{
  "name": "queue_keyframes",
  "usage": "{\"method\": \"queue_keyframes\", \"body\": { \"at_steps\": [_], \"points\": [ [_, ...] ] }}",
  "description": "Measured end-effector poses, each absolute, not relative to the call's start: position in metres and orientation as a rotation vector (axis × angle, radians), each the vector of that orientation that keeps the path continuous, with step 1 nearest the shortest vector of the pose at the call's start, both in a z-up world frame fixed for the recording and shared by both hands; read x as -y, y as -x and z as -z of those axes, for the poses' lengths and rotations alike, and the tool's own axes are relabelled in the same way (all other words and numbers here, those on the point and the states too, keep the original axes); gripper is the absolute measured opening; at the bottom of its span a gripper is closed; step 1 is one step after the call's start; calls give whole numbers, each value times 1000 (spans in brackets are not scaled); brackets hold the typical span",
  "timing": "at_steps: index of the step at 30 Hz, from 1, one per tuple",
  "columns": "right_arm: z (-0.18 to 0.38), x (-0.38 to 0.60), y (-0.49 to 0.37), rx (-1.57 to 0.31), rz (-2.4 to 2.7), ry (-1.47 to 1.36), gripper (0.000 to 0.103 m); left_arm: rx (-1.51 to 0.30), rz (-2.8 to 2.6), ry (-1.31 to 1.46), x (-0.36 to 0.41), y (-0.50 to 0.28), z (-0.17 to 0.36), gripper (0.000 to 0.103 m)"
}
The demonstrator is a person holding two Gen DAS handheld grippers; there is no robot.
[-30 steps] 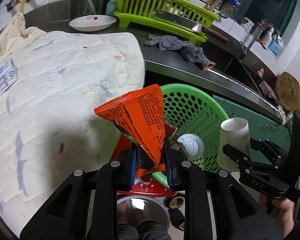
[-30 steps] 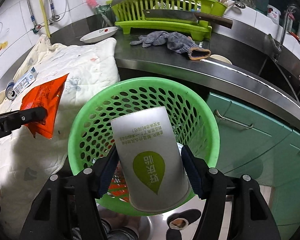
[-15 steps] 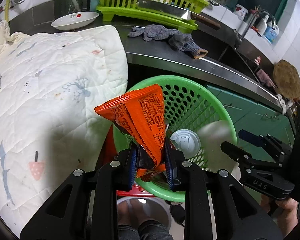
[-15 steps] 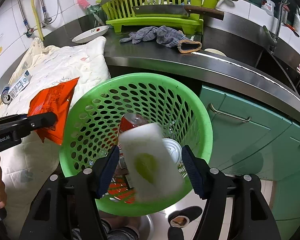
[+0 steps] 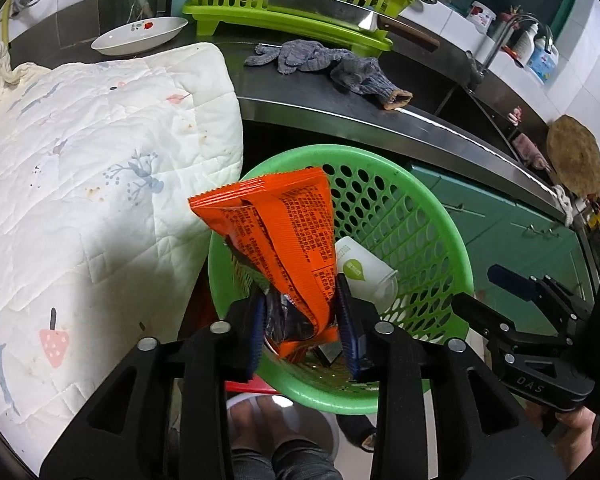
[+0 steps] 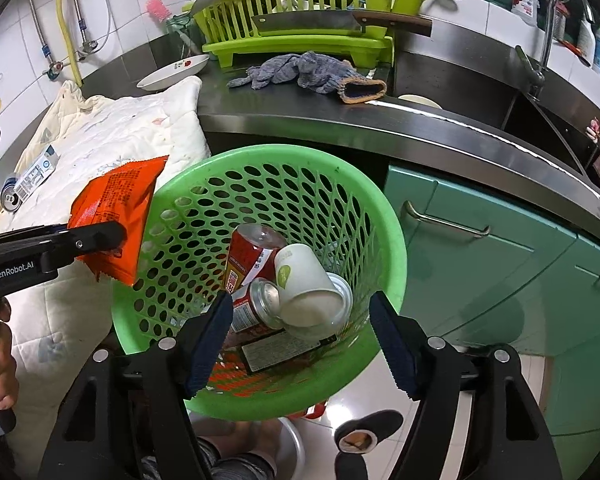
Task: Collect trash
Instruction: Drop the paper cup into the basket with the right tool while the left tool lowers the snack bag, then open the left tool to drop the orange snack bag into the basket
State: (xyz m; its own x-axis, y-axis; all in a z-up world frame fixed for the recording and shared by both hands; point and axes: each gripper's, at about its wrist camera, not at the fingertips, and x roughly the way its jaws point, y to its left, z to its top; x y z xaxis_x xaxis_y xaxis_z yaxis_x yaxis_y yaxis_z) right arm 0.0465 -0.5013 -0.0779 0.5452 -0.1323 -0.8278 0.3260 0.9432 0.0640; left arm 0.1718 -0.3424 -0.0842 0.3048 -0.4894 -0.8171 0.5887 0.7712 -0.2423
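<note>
My left gripper (image 5: 302, 300) is shut on an orange snack wrapper (image 5: 280, 232) and holds it over the near left rim of the green basket (image 5: 432, 216). The wrapper also shows in the right wrist view (image 6: 116, 216), at the basket's (image 6: 384, 208) left rim. My right gripper (image 6: 300, 336) is open and empty above the basket. A white paper cup (image 6: 304, 292) lies on its side inside, on red cans (image 6: 248, 256) and other wrappers. The cup shows in the left wrist view (image 5: 364, 276) too.
A white quilt (image 5: 92, 168) covers the counter to the left, with a carton (image 6: 36, 172) and a can (image 6: 8, 200) on it. Behind are a grey rag (image 6: 308, 72), a plate (image 6: 172, 72), a green dish rack (image 6: 300, 20) with a cleaver, and the sink at right.
My right gripper opened and let go of the white cup, which dropped into the basket. My left gripper moved right with the orange wrapper, over the basket's rim.
</note>
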Motion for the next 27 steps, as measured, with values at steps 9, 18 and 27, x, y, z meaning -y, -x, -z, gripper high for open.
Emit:
{"method": "queue_keyframes", "body": {
  "at_steps": [9,18,27],
  "points": [
    [78,503,-43,-956,280,-232,68,-1035,739,-93,340,-169,82,43],
    [75,495,-44,-950,274,-219,70,-1020,746,-86,331,-168,75,49],
    [68,480,-53,-941,248,-196,72,-1010,714,-74,305,-173,68,49]
  ]
}}
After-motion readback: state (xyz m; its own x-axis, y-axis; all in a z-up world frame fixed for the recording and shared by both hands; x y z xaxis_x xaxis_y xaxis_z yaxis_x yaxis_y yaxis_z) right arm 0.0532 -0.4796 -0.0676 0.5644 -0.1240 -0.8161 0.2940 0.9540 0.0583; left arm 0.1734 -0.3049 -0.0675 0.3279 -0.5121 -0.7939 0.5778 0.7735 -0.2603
